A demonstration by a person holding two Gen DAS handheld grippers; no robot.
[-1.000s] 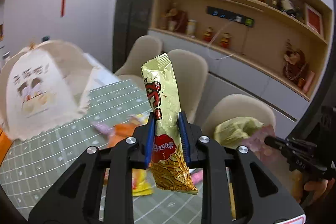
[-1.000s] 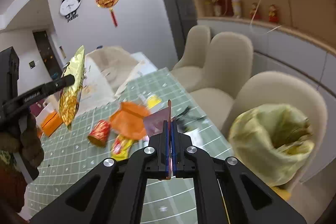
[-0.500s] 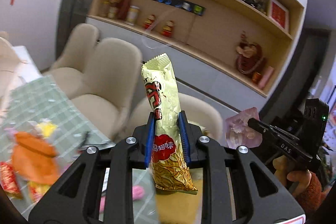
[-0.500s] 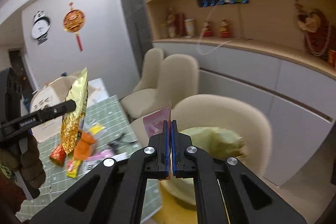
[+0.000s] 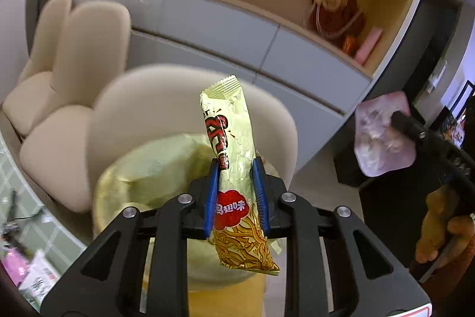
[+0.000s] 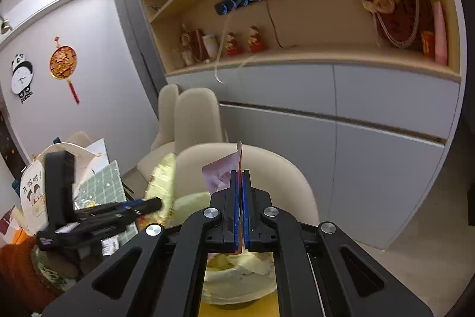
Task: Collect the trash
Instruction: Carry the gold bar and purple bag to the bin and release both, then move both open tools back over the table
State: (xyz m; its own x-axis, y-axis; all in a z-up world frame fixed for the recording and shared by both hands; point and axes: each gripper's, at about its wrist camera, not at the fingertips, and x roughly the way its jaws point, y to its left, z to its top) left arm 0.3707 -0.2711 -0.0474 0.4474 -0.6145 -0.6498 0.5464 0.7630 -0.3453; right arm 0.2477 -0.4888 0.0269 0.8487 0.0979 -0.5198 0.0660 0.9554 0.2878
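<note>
A gold snack wrapper [image 5: 234, 168] is pinched upright by the left tool [image 5: 236, 192] and a thin pink wrapper [image 6: 221, 176] by the right tool [image 6: 240, 198], both above the yellow-lined trash bin [image 5: 148, 177] beside the surface's edge.

Two grippers showed: the left gripper [image 5: 236, 192] and the right gripper [image 6: 240, 198]. Each carried one wrapper: one gold snack packet [image 5: 234, 168] and one pink wrapper [image 5: 383, 135]. There were three cream chairs [image 5: 166, 109], one yellow-lined bin [image 5: 154, 177] and one panda clock [image 6: 21, 77].
</note>
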